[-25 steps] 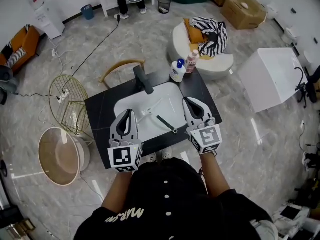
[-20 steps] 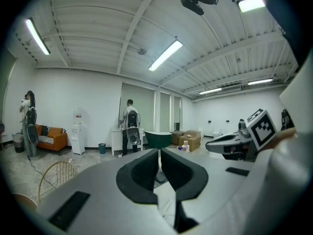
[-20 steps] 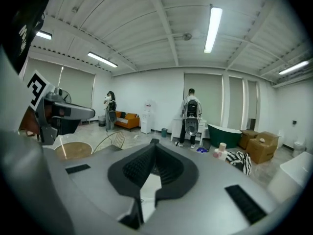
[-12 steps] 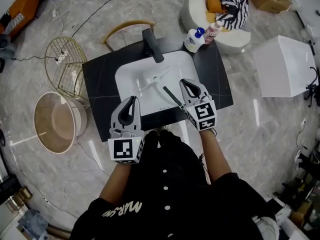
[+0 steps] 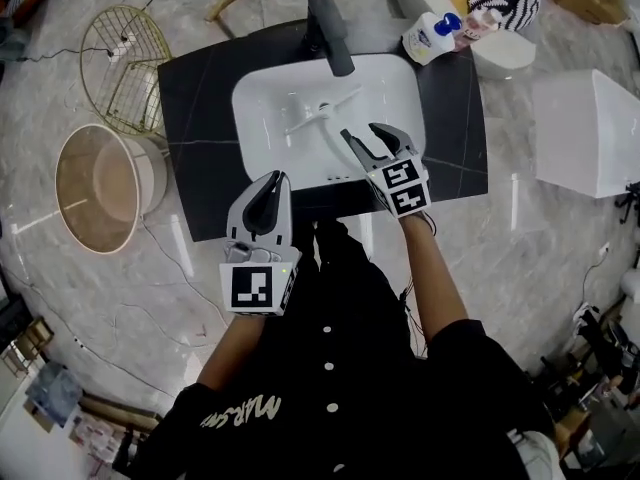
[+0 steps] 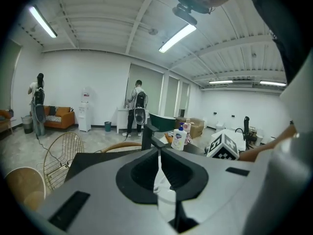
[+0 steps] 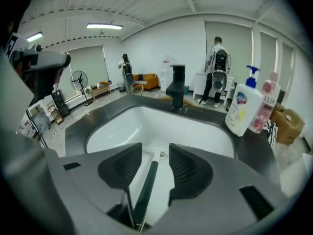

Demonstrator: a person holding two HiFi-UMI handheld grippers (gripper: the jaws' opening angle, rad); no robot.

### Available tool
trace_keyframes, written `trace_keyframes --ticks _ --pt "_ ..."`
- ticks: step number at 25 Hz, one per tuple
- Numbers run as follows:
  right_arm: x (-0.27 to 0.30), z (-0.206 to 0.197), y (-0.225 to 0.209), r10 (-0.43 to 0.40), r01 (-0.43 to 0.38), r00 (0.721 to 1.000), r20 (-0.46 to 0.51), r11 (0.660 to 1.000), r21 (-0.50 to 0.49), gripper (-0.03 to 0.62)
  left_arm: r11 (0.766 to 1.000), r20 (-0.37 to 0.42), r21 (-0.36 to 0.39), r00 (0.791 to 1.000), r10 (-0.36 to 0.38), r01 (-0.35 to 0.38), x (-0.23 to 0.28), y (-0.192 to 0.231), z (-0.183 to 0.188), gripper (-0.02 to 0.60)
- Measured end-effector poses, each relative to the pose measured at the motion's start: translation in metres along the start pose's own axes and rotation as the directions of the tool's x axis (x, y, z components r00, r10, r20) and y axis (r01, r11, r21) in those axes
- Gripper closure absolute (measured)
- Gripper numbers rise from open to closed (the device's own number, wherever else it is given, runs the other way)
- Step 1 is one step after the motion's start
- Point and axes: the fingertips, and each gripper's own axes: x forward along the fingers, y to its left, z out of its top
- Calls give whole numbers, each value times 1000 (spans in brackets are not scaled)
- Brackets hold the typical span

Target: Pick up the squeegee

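**A:** Where's the squeegee (image 7: 146,184)?

**B:** It's lying in the white sink (image 5: 250,103) set into the black table (image 5: 195,108). Its dark handle points toward the near rim. The pale head lies further in, toward the black faucet (image 5: 334,36).

**A:** And the right hand-held gripper (image 7: 155,150)?

**B:** It's tilted down over the basin, right above that handle. Its jaws have just been opening and stand well apart. The handle runs between them, but neither pad presses on it, so the gripper is released and grips nothing.

**A:** The left hand-held gripper (image 6: 159,153)?

**B:** Clenched, with only a thin slit between the pads and nothing in it. In the head view it sits at the table's near edge, left of the sink's front corner, apart from the squeegee.

**A:** Anything else on the table?

**B:** A white soap bottle (image 7: 243,109) with a blue pump, and a pink bottle (image 7: 264,109) just beside it. Both stand upright at the far right, behind the sink.
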Motion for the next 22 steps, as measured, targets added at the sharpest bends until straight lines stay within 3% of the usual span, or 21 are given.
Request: trace_keyframes --ticks 4,10,14,18,22 --pt "31 -35 9 60 -59 986 -154 998 6 404 999 -32 -30 999 29 -30 2 3 -17 558" --pt "62 -73 14 94 -96 935 -342 995 13 404 995 -79 -65 994 69 -75 2 10 -41 558" --pt "78 -86 12 112 -101 907 -406 994 48 407 990 -101 -86 990 103 -112 3 19 -52 558" --pt "88 -94 12 153 -112 875 -460 987 117 462 986 -109 -94 986 129 -139 3 25 -57 558" --pt "91 -96 14 159 -112 869 -468 986 126 484 983 -117 -97 983 143 -154 1 29 -60 558"
